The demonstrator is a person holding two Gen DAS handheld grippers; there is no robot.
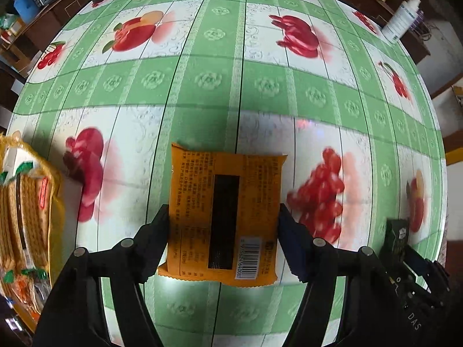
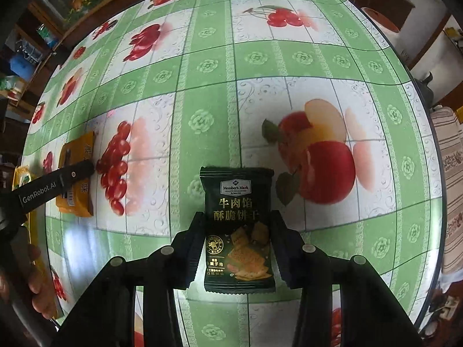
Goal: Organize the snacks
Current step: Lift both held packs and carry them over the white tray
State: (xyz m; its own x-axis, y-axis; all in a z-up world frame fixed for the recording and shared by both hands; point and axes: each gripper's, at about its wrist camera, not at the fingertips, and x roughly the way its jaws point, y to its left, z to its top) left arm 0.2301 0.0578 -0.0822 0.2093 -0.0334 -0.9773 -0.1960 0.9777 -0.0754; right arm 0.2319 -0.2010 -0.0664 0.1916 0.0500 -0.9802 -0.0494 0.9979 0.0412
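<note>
The left gripper (image 1: 223, 217) is pinching an orange snack packet (image 1: 222, 217) by its two side edges, the fingers pressing in on either flank, with the barcode end of the packet nearest the camera and the far end reaching forward over the counter (image 1: 208, 81). Whether the packet is lying flat on the counter or hanging just clear of it cannot be told. Off to the gripper's left, a large yellow bag of biscuits (image 1: 26, 217) is sitting at the counter's edge, probably the place where the snacks are being gathered.

The right gripper (image 2: 235, 231) is clamping a dark green beef-biscuit packet (image 2: 237, 225) the same way, one finger on each side, the packet standing forward between them. Far to its left, the orange packet and the other gripper are showing near the counter's rim.

Both holds are looking risky. The wrappers are slick, air-filled film, and the fingers are bearing on soft edges, so a quick swing could be letting a packet slide or twist out. Squeezing harder could be crushing the brittle biscuits inside. With both grippers carrying loads toward one spot, they could also be knocking together, or nudging the yellow bag off the edge.
</note>
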